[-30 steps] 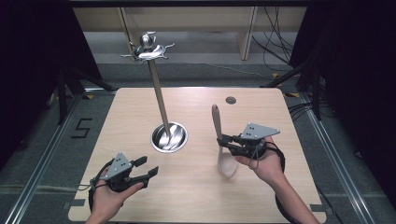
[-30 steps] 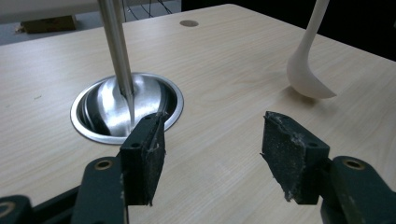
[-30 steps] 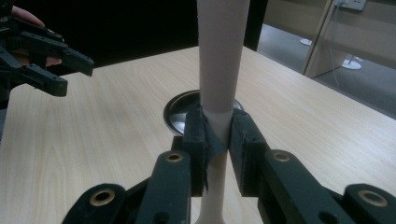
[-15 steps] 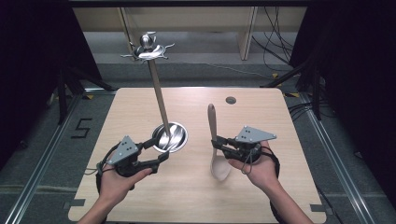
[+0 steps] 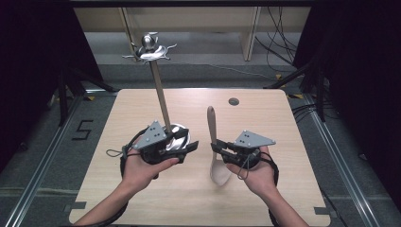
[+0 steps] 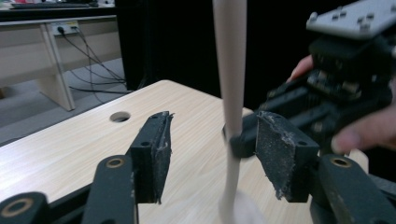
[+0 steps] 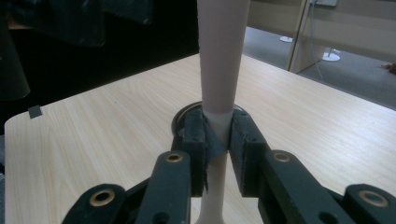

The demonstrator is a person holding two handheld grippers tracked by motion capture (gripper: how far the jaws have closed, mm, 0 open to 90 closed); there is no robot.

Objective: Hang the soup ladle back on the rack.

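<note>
A pale wooden spoon [image 5: 212, 124] stands nearly upright, bowl down near the table. My right gripper [image 5: 216, 147] is shut on its neck, and in the right gripper view both jaws press the spoon [image 7: 222, 56] from either side. My left gripper [image 5: 188, 138] is open, just left of the spoon and in front of the metal stand's round base [image 5: 176, 130]. In the left gripper view the spoon handle [image 6: 231, 70] rises just beyond the gap of the left gripper [image 6: 215, 123], with the right gripper [image 6: 243, 140] clamped on it behind.
The stand's thin pole [image 5: 160, 94] leans up to a hooked metal top [image 5: 150, 51]. The wooden table [image 5: 283, 123] has a small round hole [image 5: 233, 101] at the back right. Dark floor and rails surround the table. The stand base [image 7: 180, 116] shows behind the right jaws.
My left gripper has moved forward and right, from the near left edge to beside the stand base and spoon. The right gripper has shifted slightly left with the spoon.
</note>
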